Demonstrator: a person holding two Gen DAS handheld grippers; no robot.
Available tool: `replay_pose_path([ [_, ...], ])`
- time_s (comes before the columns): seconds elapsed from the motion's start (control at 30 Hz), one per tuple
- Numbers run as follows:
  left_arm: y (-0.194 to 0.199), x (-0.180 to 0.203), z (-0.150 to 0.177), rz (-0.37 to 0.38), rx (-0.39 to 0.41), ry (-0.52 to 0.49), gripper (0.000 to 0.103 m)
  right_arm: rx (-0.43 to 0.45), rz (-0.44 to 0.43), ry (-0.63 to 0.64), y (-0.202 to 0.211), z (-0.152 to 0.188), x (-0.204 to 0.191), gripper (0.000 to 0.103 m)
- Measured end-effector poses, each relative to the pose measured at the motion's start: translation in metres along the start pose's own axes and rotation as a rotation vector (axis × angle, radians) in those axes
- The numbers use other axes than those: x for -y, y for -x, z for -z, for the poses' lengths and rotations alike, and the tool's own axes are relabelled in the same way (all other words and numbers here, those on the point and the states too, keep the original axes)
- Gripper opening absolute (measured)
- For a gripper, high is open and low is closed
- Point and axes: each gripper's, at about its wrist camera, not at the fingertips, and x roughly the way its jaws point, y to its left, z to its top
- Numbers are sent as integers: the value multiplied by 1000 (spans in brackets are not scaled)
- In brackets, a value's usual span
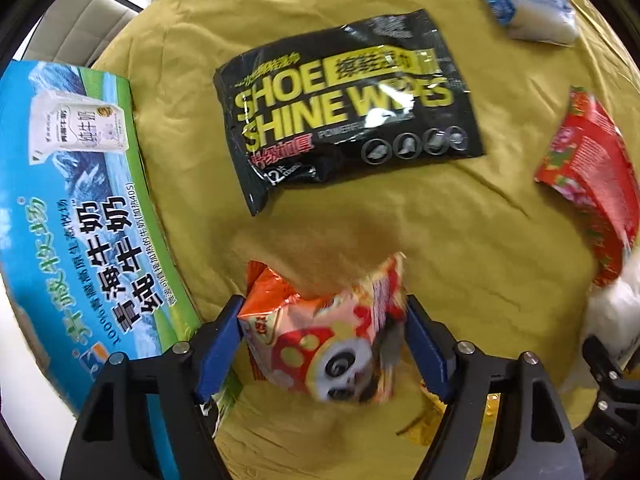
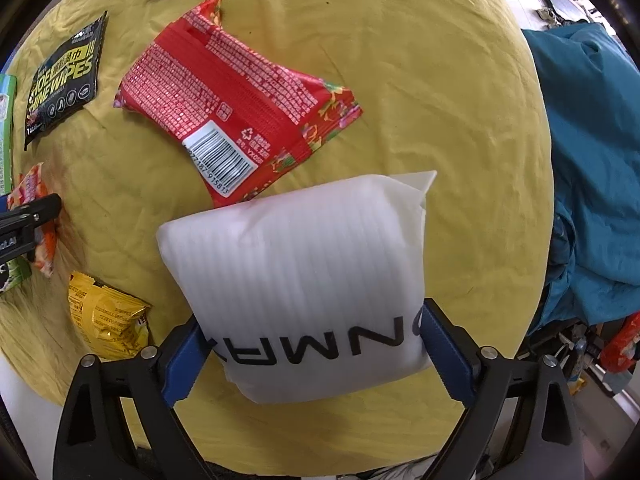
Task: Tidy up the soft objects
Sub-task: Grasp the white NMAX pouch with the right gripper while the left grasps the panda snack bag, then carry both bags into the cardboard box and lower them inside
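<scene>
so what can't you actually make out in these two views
- Left wrist view: the panda snack packet is motion-blurred, and its lower part is hidden by the left gripper.
- Left wrist view: the blue-white pack is cut off by the top edge.
- Right wrist view: the white pack has its black lettering partly covered by the right gripper.

Yellow cloth (image 2: 400,80); black-yellow wipes pack (image 1: 344,112); red pack (image 2: 236,108); white pack (image 2: 304,280).
</scene>
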Motion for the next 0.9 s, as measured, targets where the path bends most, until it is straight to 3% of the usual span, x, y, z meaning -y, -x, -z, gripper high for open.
replay_pose_path([
  [0.17,-9,-11,1,58,8,69,59,8,-37,-43,-8,-4,17,87],
  [0.3,-6,-7,18,106,12,75,58,14,-85,-111,-5,-1,31,80],
  [0.47,-23,8,33,124,-8,50,61,2,-76,-97,-21,-4,36,83],
  [0.63,-47,-2,34,169,-21,101,60,-9,-47,-81,-38,-13,29,86],
  [0.9,2,-13,60,171,57,104,55,34,-53,-86,-35,5,25,73],
])
